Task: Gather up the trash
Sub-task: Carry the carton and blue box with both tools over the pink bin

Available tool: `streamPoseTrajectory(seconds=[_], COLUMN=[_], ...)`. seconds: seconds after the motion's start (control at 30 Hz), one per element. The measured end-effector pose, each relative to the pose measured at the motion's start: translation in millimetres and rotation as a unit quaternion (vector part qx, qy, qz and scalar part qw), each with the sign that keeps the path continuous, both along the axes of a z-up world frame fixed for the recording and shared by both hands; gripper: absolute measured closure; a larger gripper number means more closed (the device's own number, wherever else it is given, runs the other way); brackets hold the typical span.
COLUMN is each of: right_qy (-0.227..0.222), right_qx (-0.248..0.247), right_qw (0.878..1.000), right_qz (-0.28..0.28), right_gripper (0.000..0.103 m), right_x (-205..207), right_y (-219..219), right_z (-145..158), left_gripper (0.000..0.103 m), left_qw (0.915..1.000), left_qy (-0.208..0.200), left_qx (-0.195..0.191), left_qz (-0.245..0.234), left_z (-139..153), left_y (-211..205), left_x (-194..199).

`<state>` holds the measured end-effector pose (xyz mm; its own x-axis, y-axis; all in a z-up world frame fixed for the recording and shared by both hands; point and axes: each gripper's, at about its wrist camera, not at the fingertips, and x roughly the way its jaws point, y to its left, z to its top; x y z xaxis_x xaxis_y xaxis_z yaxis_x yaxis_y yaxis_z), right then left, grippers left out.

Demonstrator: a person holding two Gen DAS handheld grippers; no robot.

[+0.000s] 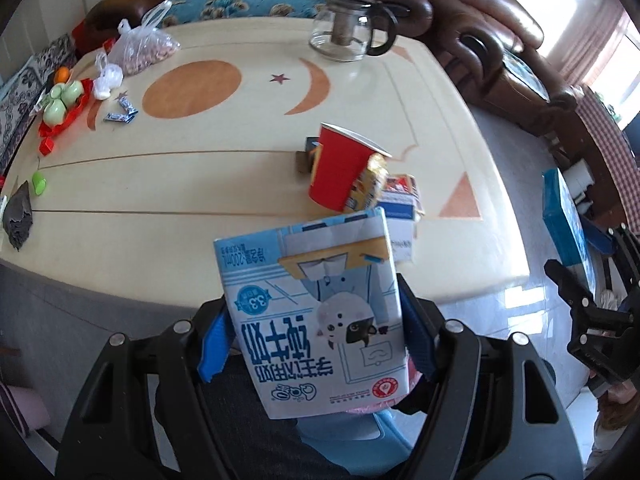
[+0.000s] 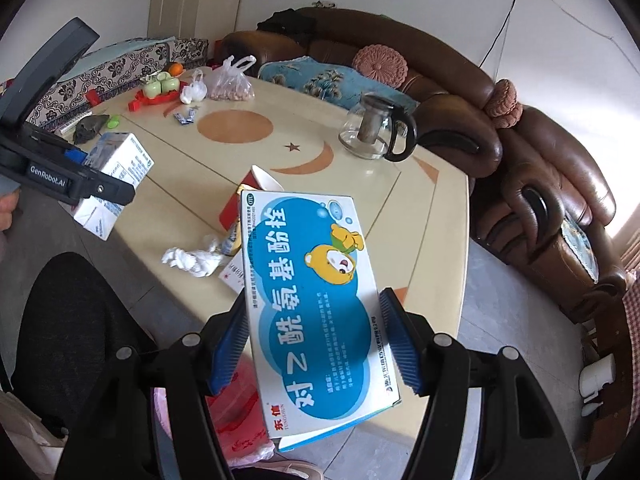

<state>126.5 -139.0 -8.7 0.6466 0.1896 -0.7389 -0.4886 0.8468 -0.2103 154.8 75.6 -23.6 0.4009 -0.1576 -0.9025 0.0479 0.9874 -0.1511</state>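
Left gripper (image 1: 316,344) jaws clamp the milk carton (image 1: 316,320), off the surface's (image 1: 160,184) near edge. Right gripper (image 2: 316,344) jaws pinch a medicine box (image 2: 316,312). Red cup (image 1: 340,168) at twelve o'clock; tissue (image 2: 196,260) near the edge.

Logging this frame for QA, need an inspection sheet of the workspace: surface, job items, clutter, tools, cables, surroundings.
Surface: cream table with orange sun, moon and star inlays.
Job's things: milk carton held in left tool; blue medicine box held in right tool; red paper cup, tilted, with a snack wrapper beside it; crumpled tissue near the table edge.
Clutter: glass teapot; bag of nuts; red tray with green cups; blue candy wrappers.
Grippers: both shut on their boxes, held off the table.
Cables: thin wire on the wall.
Surroundings: brown leather sofa; grey tiled floor.
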Motion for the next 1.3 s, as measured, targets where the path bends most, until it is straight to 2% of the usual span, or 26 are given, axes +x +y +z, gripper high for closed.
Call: streamPoseTrajectory(seconds=[0.27,0.63,1.03,1.3], right_qy=[-0.007,-0.008,0.015,0.037], right_qx=[0.009,0.003,0.005,0.004], right_qw=[1.000,1.000,1.000,0.999], right_qz=[-0.001,0.002,0.007,0.010], right_gripper=[0.041,0.041,0.041,0.041], right_x=[-44.5,-85.7,-111.8,-118.2], right_y=[-3.0,-2.1,3.7,5.9], right_z=[10.9,11.3,-14.3,-44.2], left_gripper=[0.033,0.033,0.033,0.033], left_qw=[0.9994,0.9973,0.9948,0.9920], left_qy=[-0.011,-0.022,-0.004,0.026], left_qx=[0.009,0.018,0.004,0.004], left_qz=[-0.031,-0.068,-0.102,-0.124], left_z=[3.2,0.1,-34.4,-74.1], left_y=[-20.3,-48.9,-67.6,-77.4], left_x=[-39.1,-70.0,-91.6,-93.3])
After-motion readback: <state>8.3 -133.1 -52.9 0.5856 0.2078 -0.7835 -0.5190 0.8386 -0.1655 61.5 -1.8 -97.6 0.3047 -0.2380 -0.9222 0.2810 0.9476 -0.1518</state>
